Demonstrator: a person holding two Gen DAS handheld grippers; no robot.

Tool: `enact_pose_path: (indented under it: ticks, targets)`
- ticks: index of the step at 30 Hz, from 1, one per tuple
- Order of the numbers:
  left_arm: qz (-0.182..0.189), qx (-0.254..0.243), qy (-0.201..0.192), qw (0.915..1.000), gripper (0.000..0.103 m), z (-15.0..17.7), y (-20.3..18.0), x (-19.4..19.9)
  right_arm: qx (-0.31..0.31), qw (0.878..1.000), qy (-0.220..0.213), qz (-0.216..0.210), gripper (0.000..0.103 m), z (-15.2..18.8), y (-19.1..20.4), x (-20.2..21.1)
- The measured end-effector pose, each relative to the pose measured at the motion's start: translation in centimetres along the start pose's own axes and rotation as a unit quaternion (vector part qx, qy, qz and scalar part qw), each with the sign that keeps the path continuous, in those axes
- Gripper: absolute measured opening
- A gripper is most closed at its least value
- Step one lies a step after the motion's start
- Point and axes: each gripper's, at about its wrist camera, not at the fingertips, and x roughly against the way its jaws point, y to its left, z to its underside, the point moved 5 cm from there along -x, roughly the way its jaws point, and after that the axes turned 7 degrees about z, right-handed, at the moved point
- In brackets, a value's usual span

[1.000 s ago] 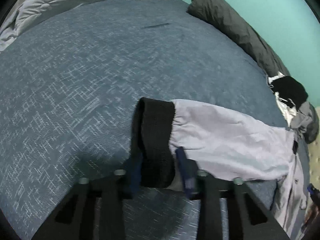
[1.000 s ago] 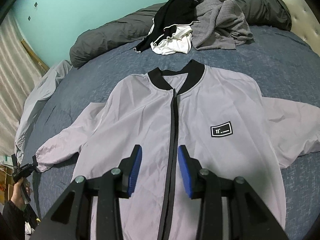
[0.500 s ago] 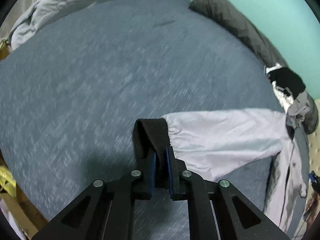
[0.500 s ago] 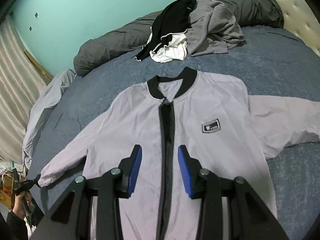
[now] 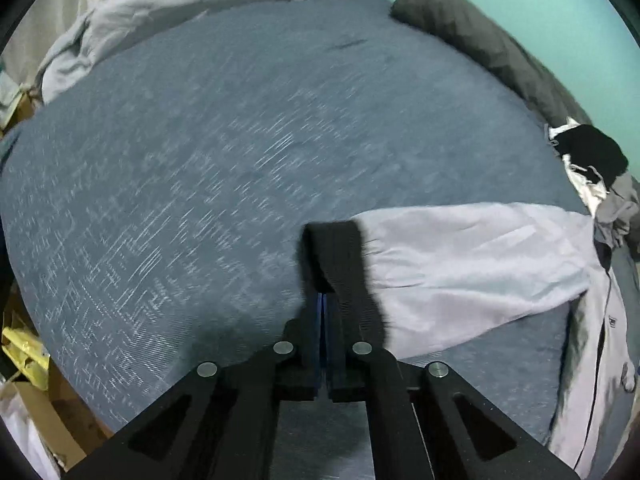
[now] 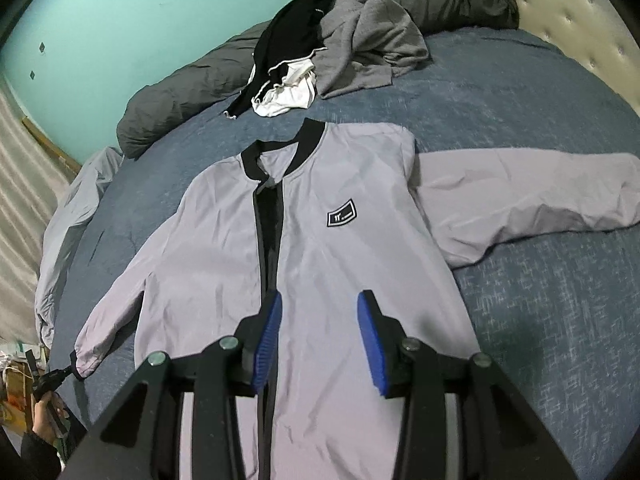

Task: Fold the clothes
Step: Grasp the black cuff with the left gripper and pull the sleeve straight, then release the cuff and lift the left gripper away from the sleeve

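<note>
Left gripper: jaws pressed together on the black cuff of the jacket's sleeve.
Right gripper: jaws wide apart, holding nothing, above the jacket's lower front.
Jacket: light grey, black collar, front up, spread flat on the blue bedspread.
Clothes pile: beyond the collar, against a rolled grey duvet.

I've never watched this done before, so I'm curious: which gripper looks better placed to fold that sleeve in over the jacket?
Left. The left gripper is shut on the black cuff of the sleeve. The right gripper hangs open over the jacket, holding nothing.
</note>
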Motion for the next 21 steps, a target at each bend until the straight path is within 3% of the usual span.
enact_pose_path:
  ticks: [1, 2, 3, 12, 17, 21]
  targets:
    - [0.011, 0.004, -0.003, 0.9999, 0.032, 0.1, -0.6, 0.1, -0.003, 1.000, 0.002, -0.004, 0.040, 0.2, 0.0, -0.1]
    - [0.022, 0.008, -0.002, 0.9997, 0.056, 0.3, -1.1, 0.0, -0.002, 1.000, 0.005, -0.007, 0.040, 0.4, 0.3, -0.2]
    - [0.032, 0.012, -0.001, 0.9994, 0.062, 0.5, -1.6, -0.1, -0.001, 1.000, 0.009, -0.011, 0.040, 0.6, 0.6, -0.4]
    - [0.030, 0.040, -0.022, 0.9985, 0.065, 1.7, 0.1, 1.1, 0.041, 0.998, 0.017, -0.035, 0.040, 1.9, 3.3, -0.5]
    - [0.043, 0.069, -0.042, 0.9958, 0.065, 1.9, 0.5, 2.5, 0.025, 0.999, 0.021, -0.040, 0.040, 2.2, 3.1, -0.8]
    - [0.053, 0.064, -0.018, 0.9963, 0.065, 2.2, 0.2, 1.0, 0.032, 0.998, 0.023, -0.038, 0.040, 2.6, 3.3, -0.8]
